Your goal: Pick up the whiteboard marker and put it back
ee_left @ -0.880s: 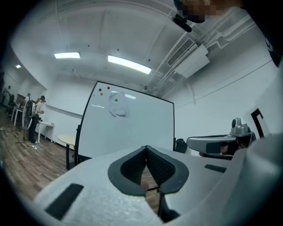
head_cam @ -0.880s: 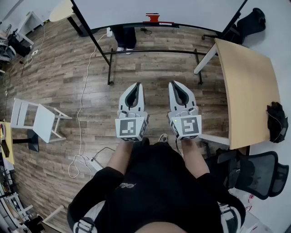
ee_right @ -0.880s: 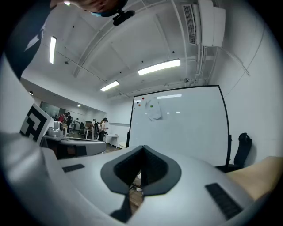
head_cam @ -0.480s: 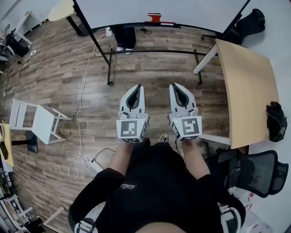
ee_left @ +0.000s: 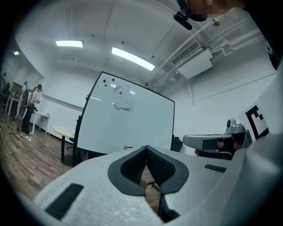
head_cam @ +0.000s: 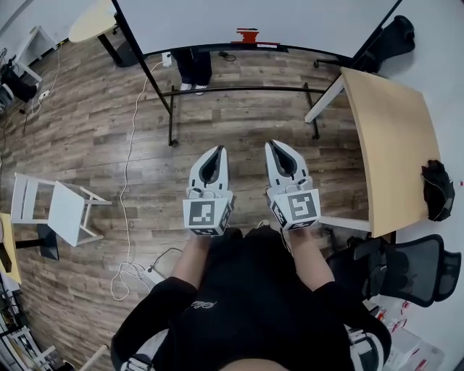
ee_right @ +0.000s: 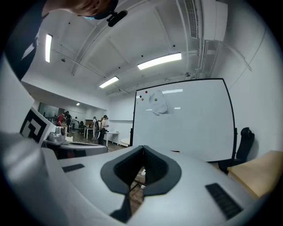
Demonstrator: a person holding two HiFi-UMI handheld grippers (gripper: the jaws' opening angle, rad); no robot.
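Note:
I hold both grippers side by side at waist height, pointing level at a whiteboard (head_cam: 246,16) across the floor. A small red object (head_cam: 247,33) lies on the board's ledge; it also shows as a red speck (ee_left: 127,147) in the left gripper view. I cannot tell whether it is the marker. My left gripper (head_cam: 220,148) is shut, its tips meeting (ee_left: 146,148) with nothing between them. My right gripper (head_cam: 274,143) is also shut and empty (ee_right: 143,147). Both are far from the board.
A wooden table (head_cam: 391,138) stands at the right with a black bag (head_cam: 438,190) on its edge. A black office chair (head_cam: 413,268) is at lower right, a white stool (head_cam: 61,206) at left. A white cable (head_cam: 130,167) trails over the floor. Someone's legs (head_cam: 190,69) show behind the board.
The head view has shifted slightly, so the board stand and both grippers sit a little lower in the picture. The grippers stay side by side and shut; nothing was taken hold of.

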